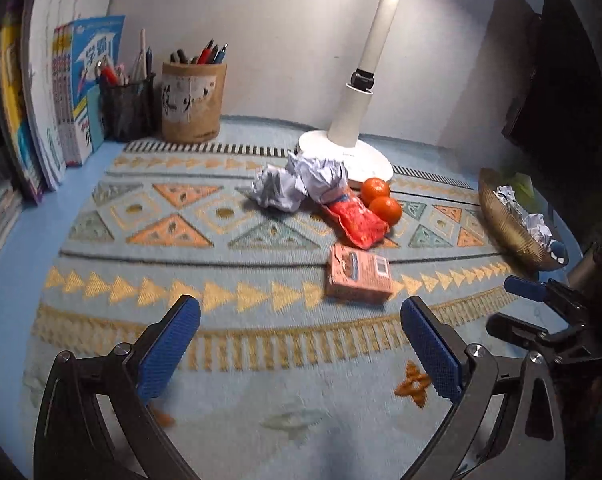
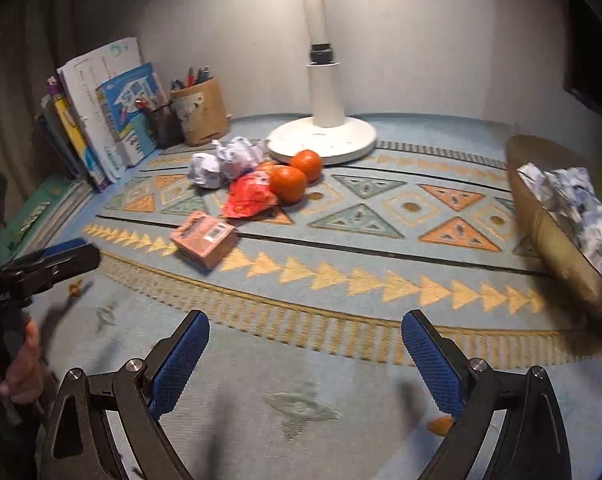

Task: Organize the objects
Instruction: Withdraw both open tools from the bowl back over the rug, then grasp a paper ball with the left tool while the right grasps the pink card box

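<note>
A pink box (image 1: 359, 277) (image 2: 204, 239) lies on the patterned mat, closest to both grippers. Behind it are a red wrapper (image 1: 357, 222) (image 2: 248, 195), two oranges (image 1: 381, 200) (image 2: 297, 176) and crumpled paper balls (image 1: 301, 182) (image 2: 227, 162). A gold bowl (image 1: 509, 228) (image 2: 553, 240) at the right holds more crumpled paper. My left gripper (image 1: 301, 320) is open and empty, short of the box. My right gripper (image 2: 305, 332) is open and empty above the mat's front part. Each gripper appears at the edge of the other's view (image 1: 541, 300) (image 2: 49, 264).
A white lamp base (image 1: 345, 152) (image 2: 323, 140) stands at the back middle. Two pen holders (image 1: 191, 100) (image 2: 199, 110) and upright books (image 1: 61, 92) (image 2: 101, 120) line the back left. A hand (image 2: 21, 368) holds the left gripper's handle.
</note>
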A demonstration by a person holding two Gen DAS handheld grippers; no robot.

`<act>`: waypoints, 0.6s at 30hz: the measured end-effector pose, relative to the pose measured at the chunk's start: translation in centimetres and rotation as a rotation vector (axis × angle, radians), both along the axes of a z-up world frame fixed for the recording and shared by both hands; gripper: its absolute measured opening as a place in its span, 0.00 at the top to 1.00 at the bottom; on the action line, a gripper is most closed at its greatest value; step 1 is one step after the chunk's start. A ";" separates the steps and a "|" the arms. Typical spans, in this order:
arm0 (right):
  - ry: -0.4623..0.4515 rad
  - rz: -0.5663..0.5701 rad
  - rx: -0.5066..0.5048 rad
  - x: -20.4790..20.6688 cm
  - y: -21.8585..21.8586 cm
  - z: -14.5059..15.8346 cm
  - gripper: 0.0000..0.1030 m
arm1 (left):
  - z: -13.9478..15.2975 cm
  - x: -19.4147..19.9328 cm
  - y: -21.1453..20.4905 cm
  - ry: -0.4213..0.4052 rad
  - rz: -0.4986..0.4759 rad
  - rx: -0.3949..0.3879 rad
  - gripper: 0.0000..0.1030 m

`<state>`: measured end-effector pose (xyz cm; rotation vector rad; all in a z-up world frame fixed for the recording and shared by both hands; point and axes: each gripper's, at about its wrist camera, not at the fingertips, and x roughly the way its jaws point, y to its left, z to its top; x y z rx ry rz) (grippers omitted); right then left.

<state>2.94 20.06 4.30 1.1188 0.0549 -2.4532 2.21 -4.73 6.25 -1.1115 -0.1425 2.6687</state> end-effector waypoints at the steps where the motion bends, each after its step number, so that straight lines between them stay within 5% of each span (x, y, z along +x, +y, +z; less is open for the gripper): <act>1: -0.007 0.042 0.012 -0.4 -1.0 0.5 0.06 | 0.5 -1.0 0.1 0.012 -0.007 -0.033 0.02; 4: 0.004 0.098 0.096 -2.0 -4.2 0.9 0.05 | 0.9 -4.7 0.5 0.016 -0.049 -0.112 0.02; 9: -0.012 0.208 0.095 -5.2 -7.0 -1.1 0.05 | -0.9 -10.0 1.9 0.031 -0.137 -0.223 0.04; 14: -0.067 0.337 0.012 -7.4 -8.2 -2.4 0.05 | -3.0 -13.7 2.5 -0.017 -0.222 -0.193 0.04; 18: -0.038 0.387 0.079 -8.4 -9.7 -3.4 0.05 | -4.5 -15.5 2.8 -0.071 -0.275 -0.159 0.08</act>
